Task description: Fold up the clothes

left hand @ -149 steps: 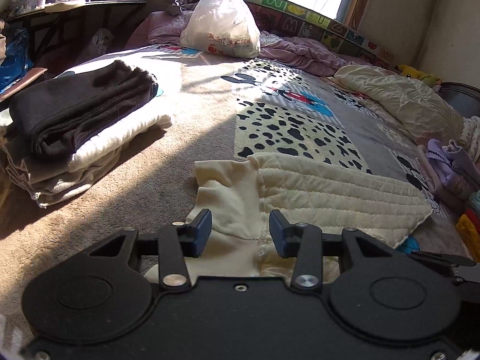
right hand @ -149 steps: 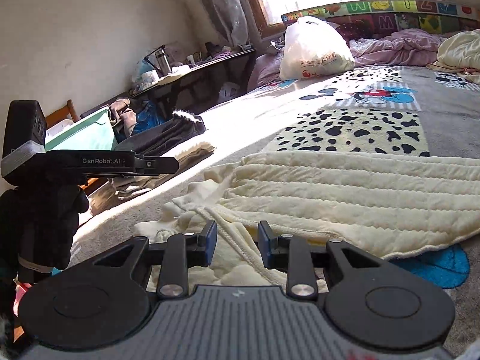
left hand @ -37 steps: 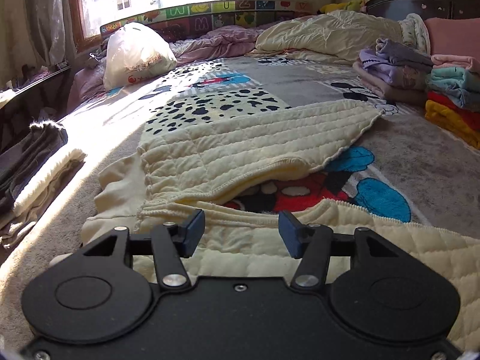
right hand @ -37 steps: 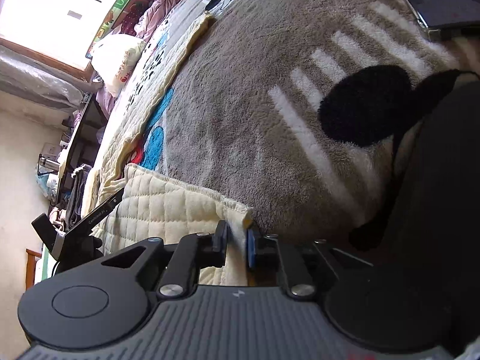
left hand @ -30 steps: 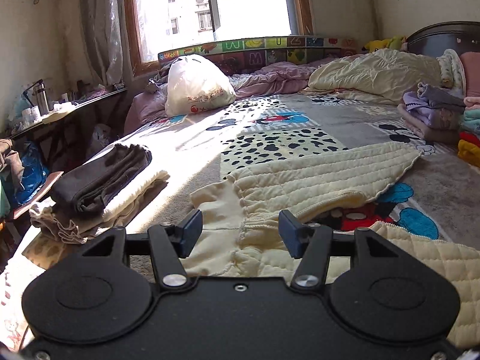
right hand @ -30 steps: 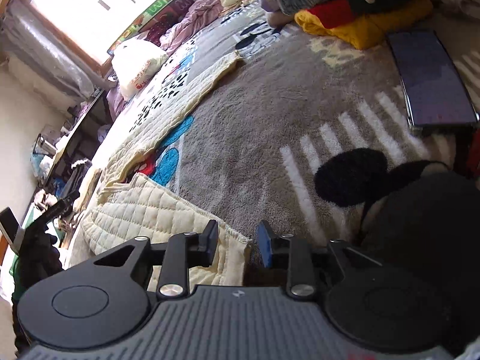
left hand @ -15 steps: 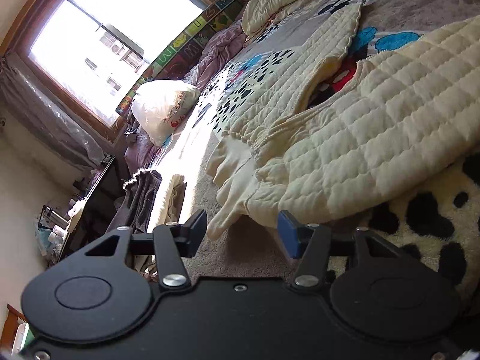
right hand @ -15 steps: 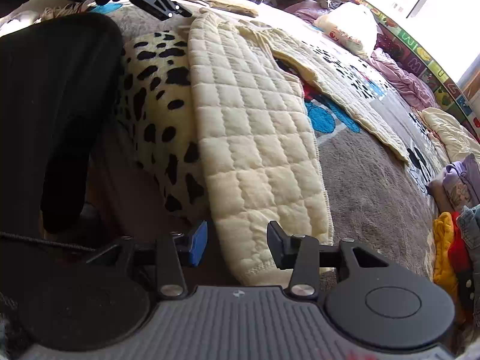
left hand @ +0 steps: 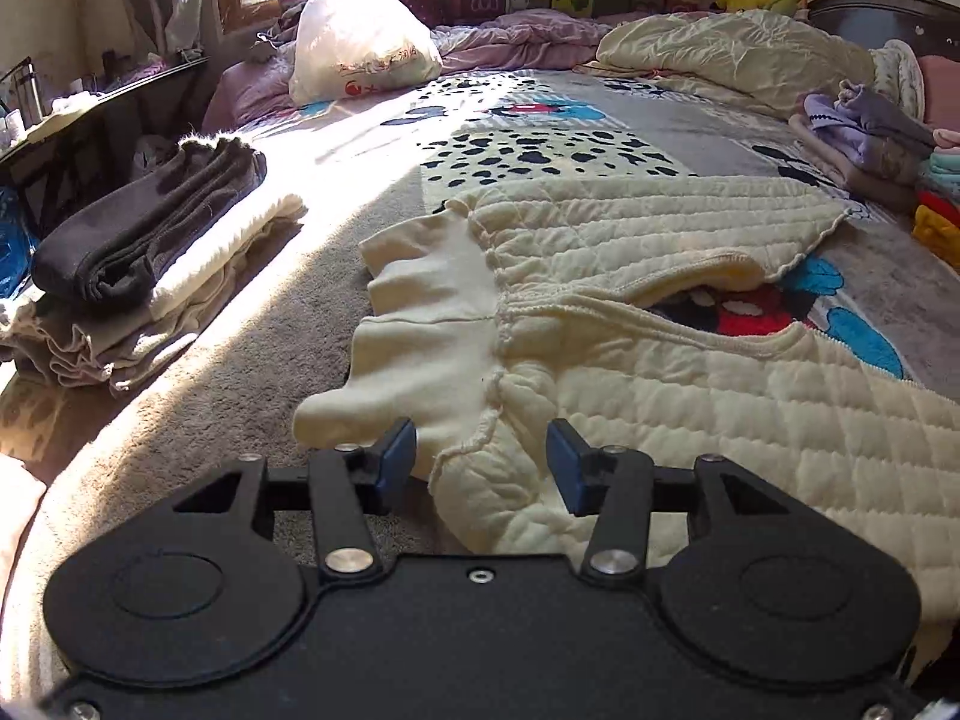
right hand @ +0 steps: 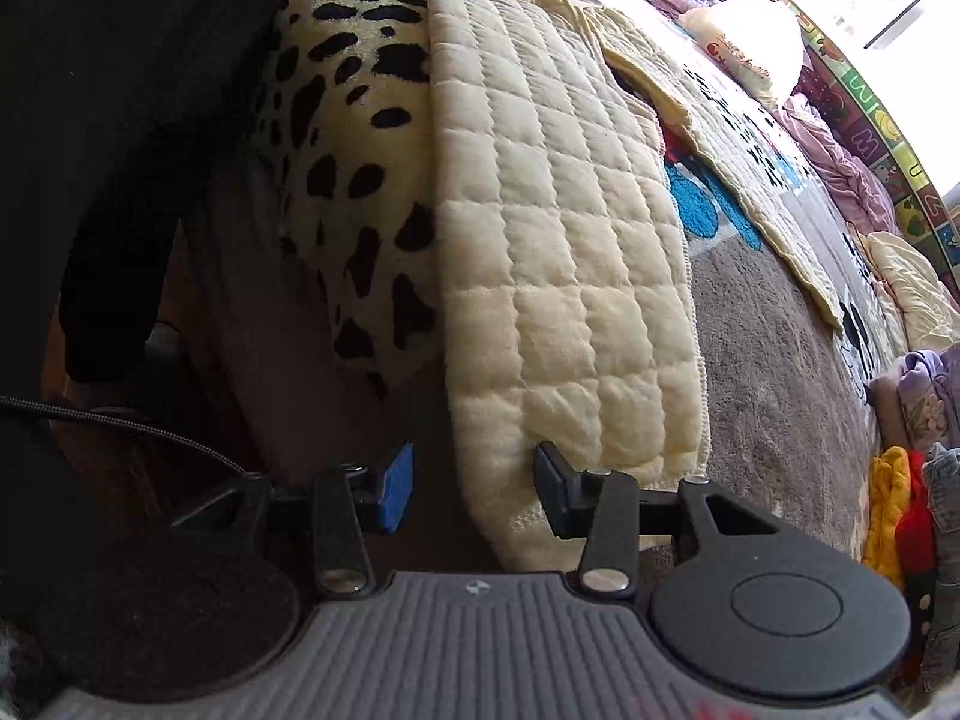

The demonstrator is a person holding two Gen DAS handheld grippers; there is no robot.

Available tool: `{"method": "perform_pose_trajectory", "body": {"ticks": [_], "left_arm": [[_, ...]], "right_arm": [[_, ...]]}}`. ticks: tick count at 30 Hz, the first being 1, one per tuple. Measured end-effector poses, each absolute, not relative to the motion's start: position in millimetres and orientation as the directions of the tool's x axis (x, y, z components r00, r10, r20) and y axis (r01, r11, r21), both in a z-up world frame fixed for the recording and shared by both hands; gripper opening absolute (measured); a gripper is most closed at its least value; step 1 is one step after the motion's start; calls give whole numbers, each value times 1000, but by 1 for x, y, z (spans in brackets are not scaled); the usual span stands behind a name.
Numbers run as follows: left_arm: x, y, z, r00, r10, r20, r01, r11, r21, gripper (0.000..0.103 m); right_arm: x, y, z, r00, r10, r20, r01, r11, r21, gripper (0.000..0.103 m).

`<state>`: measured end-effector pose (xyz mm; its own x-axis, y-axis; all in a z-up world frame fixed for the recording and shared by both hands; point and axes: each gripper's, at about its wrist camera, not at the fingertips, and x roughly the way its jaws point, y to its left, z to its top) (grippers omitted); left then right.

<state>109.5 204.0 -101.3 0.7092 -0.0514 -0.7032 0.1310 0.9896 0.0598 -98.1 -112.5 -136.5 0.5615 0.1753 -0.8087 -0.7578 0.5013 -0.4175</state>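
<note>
Cream quilted trousers [left hand: 660, 276] lie spread on the bed, legs running to the right, smooth waistband [left hand: 432, 294] at the left. My left gripper [left hand: 480, 465] is open, its jaws either side of the near waistband corner, holding nothing. In the right wrist view the near leg [right hand: 558, 240] runs along the bed's front edge. My right gripper [right hand: 468, 489] is open with the leg's hem end between its jaws, not gripped.
A stack of folded clothes, dark grey on top [left hand: 144, 234], lies at the left. More folded piles [left hand: 870, 144] sit at the right. A white plastic bag [left hand: 360, 48] and rumpled cream bedding [left hand: 738, 54] are at the back. My dark-clothed body [right hand: 120, 120] is beside the bed edge.
Both grippers went from shut on the trousers to open. The left levelled out at the waistband corner; the right swung to the leg's hem and closed in on it.
</note>
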Motion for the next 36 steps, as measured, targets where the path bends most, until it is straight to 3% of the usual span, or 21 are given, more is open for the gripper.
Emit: {"method": "perform_pose_trajectory", "body": {"ticks": [1, 8, 14, 22, 27, 32, 36], "left_arm": [[111, 202, -109, 669, -38, -742, 158, 983, 93, 47], [67, 197, -105, 794, 20, -607, 219, 923, 317, 56], [53, 205, -100, 827, 43, -561, 158, 940, 304, 56], [52, 196, -95, 833, 8, -554, 160, 954, 254, 56], [48, 193, -95, 843, 9, -537, 178, 939, 296, 56], [54, 192, -101, 856, 45, -514, 193, 896, 400, 56], [60, 193, -110, 861, 46, -507, 241, 840, 485, 56]], "right_arm": [[-98, -113, -136, 564, 174, -807, -756, 501, -420, 45], [-107, -114, -132, 616, 157, -772, -736, 465, -493, 45], [-121, -112, -145, 707, 119, -697, -680, 389, -622, 51], [-116, -100, -170, 721, 91, -687, -682, 269, -680, 55], [-107, -108, -154, 733, 107, -672, -658, 362, -660, 27], [-104, -131, -121, 758, 151, -635, -620, 470, -628, 12], [-96, -145, -95, 785, 183, -592, -580, 553, -598, 10]]}}
